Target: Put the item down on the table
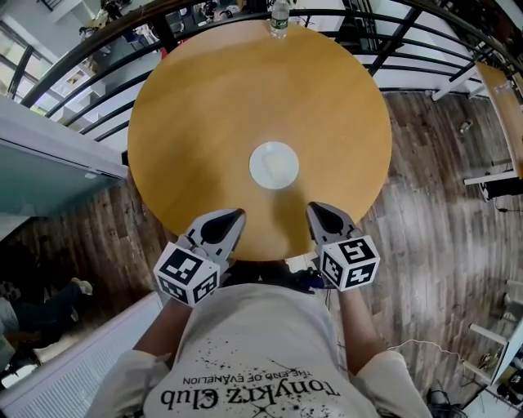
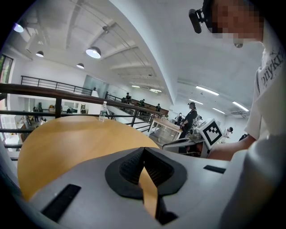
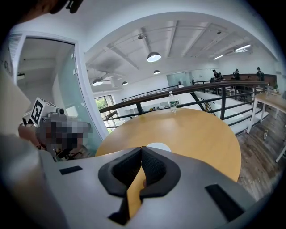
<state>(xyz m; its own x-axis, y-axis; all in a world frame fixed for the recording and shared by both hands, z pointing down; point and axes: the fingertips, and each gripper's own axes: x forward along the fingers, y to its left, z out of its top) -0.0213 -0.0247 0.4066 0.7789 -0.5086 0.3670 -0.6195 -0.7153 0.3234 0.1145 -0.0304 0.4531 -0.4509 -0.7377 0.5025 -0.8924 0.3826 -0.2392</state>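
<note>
A small white round item (image 1: pixel 274 165) lies flat near the middle of the round wooden table (image 1: pixel 204 106); its edge peeks over the right gripper body as a white round item (image 3: pixel 158 146). My left gripper (image 1: pixel 239 215) rests over the table's near edge, jaws closed together with nothing between them. My right gripper (image 1: pixel 314 210) sits beside it, a hand's width to the right, also shut and empty. Both tips stay short of the white item. In the gripper views the left gripper (image 2: pixel 143 150) and right gripper (image 3: pixel 141 149) show their pads pressed together.
A clear water bottle (image 1: pixel 279 20) stands at the table's far edge, also seen as a bottle (image 2: pixel 103 111) and a bottle (image 3: pixel 171 102). Black railings (image 1: pixel 98 57) curve behind the table. Wooden floor (image 1: pixel 433 212) lies to the right, a glass partition (image 1: pixel 49 167) to the left.
</note>
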